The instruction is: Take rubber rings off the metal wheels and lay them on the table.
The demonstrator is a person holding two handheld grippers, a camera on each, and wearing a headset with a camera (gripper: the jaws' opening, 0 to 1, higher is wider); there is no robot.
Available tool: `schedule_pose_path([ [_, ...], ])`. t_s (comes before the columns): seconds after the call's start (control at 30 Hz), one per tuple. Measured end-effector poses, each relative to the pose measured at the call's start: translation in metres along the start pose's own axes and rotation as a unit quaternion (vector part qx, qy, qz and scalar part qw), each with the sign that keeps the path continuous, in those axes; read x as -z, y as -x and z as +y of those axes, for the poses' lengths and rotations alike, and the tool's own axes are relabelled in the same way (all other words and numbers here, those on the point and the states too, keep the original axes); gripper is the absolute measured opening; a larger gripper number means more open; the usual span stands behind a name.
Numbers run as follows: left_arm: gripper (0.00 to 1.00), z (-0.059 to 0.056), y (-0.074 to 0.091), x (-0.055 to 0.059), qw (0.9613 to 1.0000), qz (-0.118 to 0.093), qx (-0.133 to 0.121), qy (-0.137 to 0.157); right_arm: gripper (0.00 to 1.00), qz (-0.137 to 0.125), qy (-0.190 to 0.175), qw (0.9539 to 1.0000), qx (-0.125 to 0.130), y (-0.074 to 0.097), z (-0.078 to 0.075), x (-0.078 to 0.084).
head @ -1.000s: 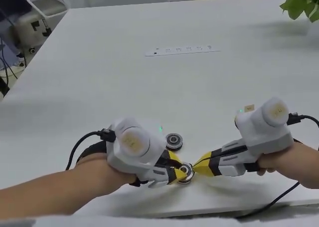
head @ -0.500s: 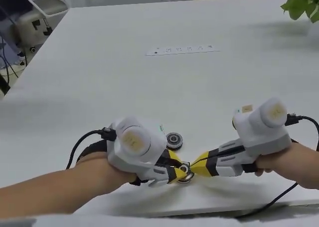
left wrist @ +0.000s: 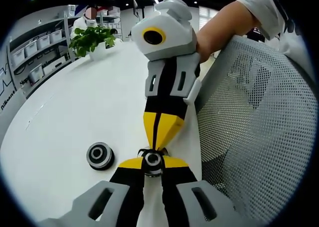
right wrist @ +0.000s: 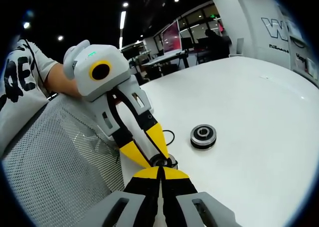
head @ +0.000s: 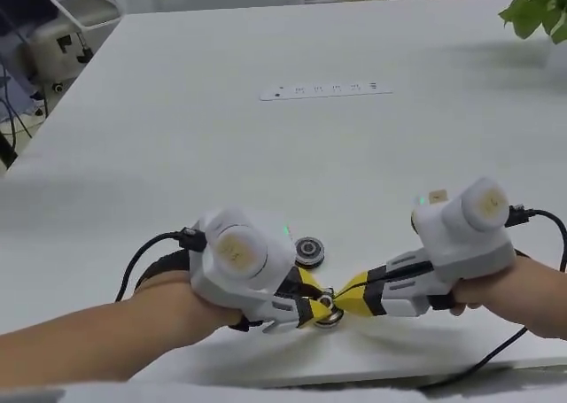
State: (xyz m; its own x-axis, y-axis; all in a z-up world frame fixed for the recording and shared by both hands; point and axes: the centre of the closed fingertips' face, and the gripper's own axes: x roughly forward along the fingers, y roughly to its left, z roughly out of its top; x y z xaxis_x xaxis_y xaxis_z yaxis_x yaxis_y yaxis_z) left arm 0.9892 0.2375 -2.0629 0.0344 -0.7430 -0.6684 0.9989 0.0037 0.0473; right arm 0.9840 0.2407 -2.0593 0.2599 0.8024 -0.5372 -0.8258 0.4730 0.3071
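A small metal wheel (head: 329, 305) with a black rubber ring around it sits near the table's front edge, and my left gripper (head: 322, 308) is shut on it. The left gripper view has the wheel (left wrist: 152, 158) between the yellow tips of that gripper (left wrist: 152, 163). My right gripper (head: 340, 292) comes in from the right with its jaws pressed together. Its tips (left wrist: 158, 146) touch the wheel's rim, and nothing is visible between them. From the right gripper view, my right gripper (right wrist: 160, 170) points at the wheel (right wrist: 163, 160). A second wheel (head: 309, 251) with its ring lies flat just behind.
A white power strip (head: 324, 90) lies across the middle of the white table (head: 177, 137). A green plant (head: 536, 9) stands at the far right corner. A grey mesh chair (left wrist: 259, 127) is right behind the table's near edge. The second wheel (right wrist: 203, 135) is close by.
My right gripper has edged left, bringing its shut tips in against the held wheel. My left gripper and the second wheel have stayed in place.
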Motion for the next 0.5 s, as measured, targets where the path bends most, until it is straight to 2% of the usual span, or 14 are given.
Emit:
schedule_pose_path([
  [0.27,0.07,-0.0002,0.0000,-0.0002,1.0000,-0.001,0.000,0.001,0.00,-0.004,-0.003,1.0000,-0.002,0.0006,0.0009,-0.0006],
  [0.4,0.07,-0.0002,-0.0001,-0.0004,1.0000,-0.001,0.000,0.001,0.00,-0.014,0.000,0.9999,-0.010,0.0002,0.0050,-0.0046],
  [0.43,0.07,-0.0002,-0.0001,-0.0005,1.0000,-0.001,0.000,0.001,0.00,-0.020,-0.001,0.9996,-0.021,-0.0001,0.0096,-0.0072],
  [0.5,0.07,0.0000,-0.0002,-0.0005,1.0000,-0.001,0.000,0.001,0.00,-0.019,0.006,0.9996,-0.019,-0.0003,0.0098,-0.0077],
])
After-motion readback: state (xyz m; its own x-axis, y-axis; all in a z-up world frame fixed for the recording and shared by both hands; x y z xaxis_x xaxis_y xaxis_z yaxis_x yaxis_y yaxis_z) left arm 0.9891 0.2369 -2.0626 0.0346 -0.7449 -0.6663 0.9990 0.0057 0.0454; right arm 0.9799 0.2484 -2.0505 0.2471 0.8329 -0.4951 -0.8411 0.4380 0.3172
